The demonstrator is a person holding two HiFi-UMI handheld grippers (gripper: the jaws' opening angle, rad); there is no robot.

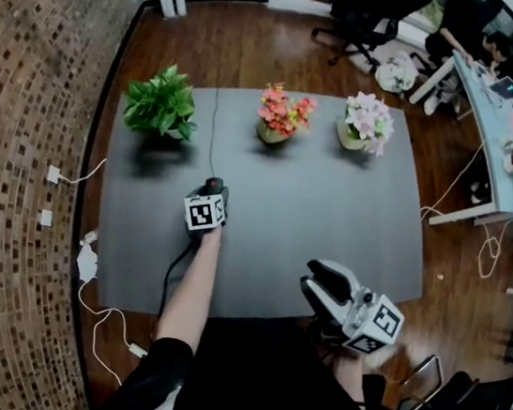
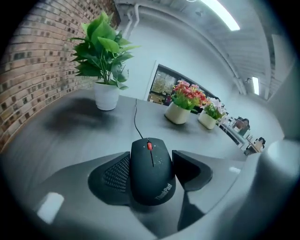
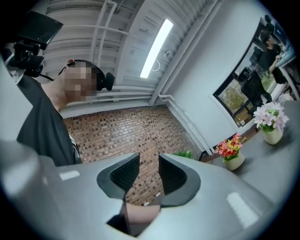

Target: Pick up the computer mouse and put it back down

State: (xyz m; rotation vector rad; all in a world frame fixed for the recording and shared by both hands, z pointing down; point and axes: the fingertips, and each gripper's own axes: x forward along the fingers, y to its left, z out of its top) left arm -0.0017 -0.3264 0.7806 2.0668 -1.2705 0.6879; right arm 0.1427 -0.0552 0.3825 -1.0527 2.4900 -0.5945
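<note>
brick wall point(image 1: 1, 140) left, dark wood floor point(image 1: 243, 40), grey table point(image 1: 334, 217), ceiling strip light point(image 3: 155, 47).

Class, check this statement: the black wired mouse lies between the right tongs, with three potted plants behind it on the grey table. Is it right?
No: the mouse lies between the left tongs, as the left gripper view shows. The right tongs are empty. The rest holds.

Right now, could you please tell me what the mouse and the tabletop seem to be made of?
The mouse looks like matte black plastic: smooth moulded shell, dull sheen. The tabletop is perhaps grey laminate or painted board: flat, even, softly reflecting light.
</note>
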